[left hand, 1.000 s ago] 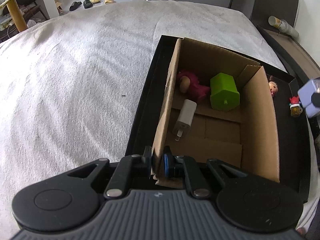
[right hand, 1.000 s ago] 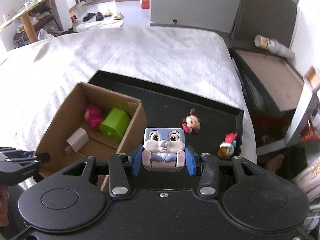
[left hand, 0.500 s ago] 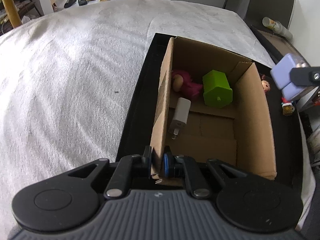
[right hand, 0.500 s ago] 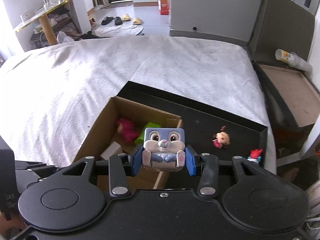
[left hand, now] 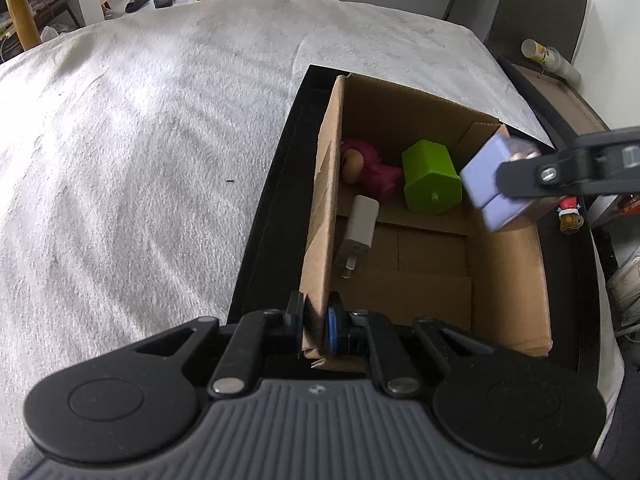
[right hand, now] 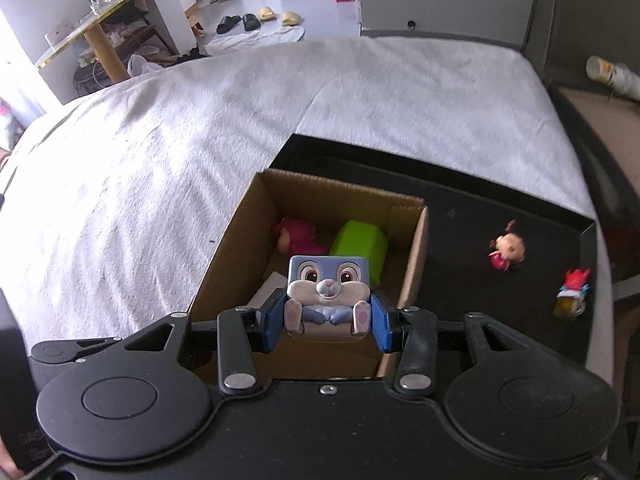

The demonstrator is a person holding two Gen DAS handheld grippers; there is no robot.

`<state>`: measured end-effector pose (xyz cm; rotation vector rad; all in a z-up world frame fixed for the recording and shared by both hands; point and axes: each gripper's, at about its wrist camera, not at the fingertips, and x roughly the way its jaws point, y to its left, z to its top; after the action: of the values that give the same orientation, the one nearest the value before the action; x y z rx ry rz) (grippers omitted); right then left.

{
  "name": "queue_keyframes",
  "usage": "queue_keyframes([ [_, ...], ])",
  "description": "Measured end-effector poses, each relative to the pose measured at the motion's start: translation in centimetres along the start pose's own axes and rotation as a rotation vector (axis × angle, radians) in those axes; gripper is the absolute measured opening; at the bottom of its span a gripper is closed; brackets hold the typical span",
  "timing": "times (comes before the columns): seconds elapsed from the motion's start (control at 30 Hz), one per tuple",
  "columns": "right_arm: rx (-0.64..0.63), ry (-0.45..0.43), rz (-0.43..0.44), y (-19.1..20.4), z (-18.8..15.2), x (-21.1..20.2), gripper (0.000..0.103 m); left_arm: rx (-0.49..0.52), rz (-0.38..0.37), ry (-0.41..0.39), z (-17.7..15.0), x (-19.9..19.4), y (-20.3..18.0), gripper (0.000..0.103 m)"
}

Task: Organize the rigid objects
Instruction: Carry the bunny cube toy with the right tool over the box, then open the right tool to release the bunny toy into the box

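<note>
Right wrist view: right claw [right hand: 327, 322] clamped on the blue square rabbit figure [right hand: 327, 286], poised over the open brown cardboard box [right hand: 412, 268]; left claw [left hand: 314, 326] pinches the box's near-left wall; three toys inside, two small figurines [right hand: 506, 249] wait on the black tray's [right hand: 460, 216] right edge.

Bunny toy [left hand: 494, 184] motion-blurred in left wrist view, face turned away. White charger [right hand: 269, 289] mostly hidden behind bunny toy and blue pad in right wrist view. Pink figure [right hand: 295, 235] partly behind cardboard box [right hand: 224, 256] wall. Small figure [left hand: 570, 216] on black tray [left hand: 260, 216] too small to identify. Right gripper [left hand: 516, 178] cut off by right edge.
</note>
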<state>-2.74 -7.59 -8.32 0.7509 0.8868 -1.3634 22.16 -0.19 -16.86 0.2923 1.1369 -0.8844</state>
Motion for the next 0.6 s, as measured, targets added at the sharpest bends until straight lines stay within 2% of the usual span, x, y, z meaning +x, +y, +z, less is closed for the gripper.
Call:
queue_keyframes([
  [0.33, 0.019, 0.058, 0.004, 0.7, -0.7, 3.5, 0.043, 0.014, -0.008, 0.008, 0.2, 0.1, 0.1, 0.011],
  [0.53, 0.054, 0.061, -0.013, 0.6, -0.8, 5.2, 0.044, 0.016, -0.014, 0.01, 0.3, 0.2, 0.2, 0.011],
  [0.6, 0.077, 0.037, 0.008, 0.3, -0.7, 5.3, 0.044, 0.017, -0.015, 0.01, 0.3, 0.2, 0.2, 0.011],
])
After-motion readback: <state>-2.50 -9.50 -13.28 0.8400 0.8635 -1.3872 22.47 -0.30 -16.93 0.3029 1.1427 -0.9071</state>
